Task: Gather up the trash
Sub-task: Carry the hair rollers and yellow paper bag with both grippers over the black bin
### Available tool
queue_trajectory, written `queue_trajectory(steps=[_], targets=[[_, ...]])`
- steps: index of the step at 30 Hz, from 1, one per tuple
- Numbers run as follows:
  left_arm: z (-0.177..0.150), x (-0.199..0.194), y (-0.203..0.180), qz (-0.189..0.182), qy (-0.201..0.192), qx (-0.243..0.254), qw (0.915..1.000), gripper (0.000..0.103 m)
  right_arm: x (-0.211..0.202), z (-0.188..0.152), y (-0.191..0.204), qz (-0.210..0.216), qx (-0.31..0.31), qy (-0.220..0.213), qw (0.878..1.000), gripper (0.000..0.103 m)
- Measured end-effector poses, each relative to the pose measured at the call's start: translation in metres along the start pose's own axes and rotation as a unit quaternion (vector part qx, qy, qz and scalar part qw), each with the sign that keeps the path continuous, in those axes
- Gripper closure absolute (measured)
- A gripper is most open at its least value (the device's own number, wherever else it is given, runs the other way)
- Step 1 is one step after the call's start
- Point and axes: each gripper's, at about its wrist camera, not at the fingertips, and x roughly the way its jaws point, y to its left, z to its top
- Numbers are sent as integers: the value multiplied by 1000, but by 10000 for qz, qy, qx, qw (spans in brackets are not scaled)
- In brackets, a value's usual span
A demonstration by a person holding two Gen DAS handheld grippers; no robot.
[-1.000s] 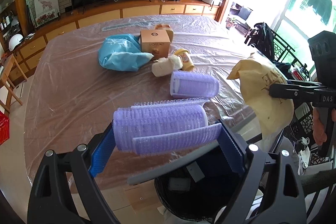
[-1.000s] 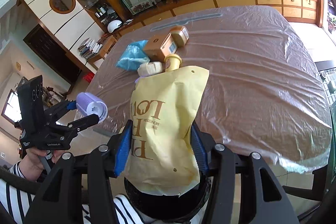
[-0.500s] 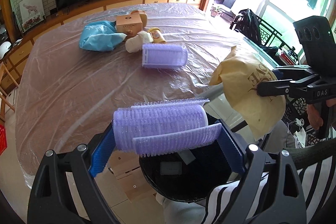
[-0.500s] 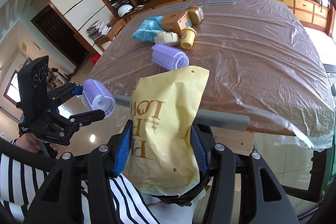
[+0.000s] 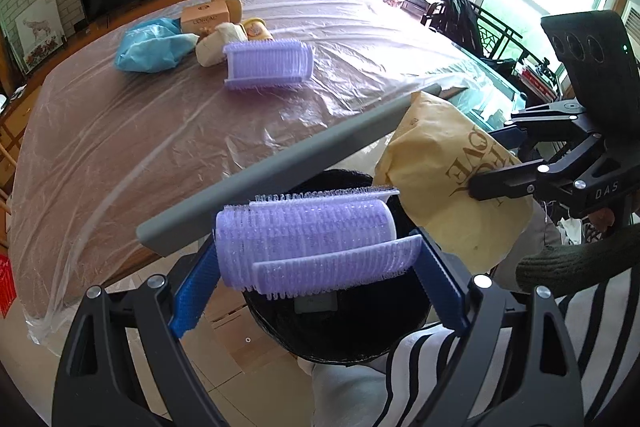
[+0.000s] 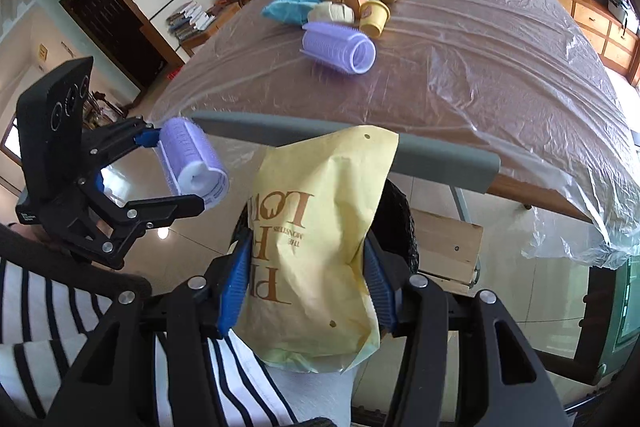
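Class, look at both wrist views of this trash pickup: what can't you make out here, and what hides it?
- Black bin, left wrist view: its contents are hidden by the held purple roller.
- Bin, right wrist view: almost wholly covered by the yellow bag.
- Brown box, left wrist view: label too small to read.
- Bag lettering: partly folded, incomplete.

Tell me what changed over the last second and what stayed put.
Both grippers pulled back off the table toward the black bin: the left gripper now holds its purple roller over the bin's mouth, the right gripper its yellow bag above the bin. Nothing grabbed or released. The table's second roller and trash pile stayed put.
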Motion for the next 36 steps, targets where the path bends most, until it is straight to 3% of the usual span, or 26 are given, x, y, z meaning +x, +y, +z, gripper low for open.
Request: queue_trajectory(steps=[18, 36], targets=[[-17, 33, -3, 43, 296, -58, 9995, 12, 46, -13, -2, -277, -19, 424, 9987, 52], [-20, 54, -1, 93, 471, 6, 9988, 12, 65, -10, -1, -317, -148, 639, 9973, 52]])
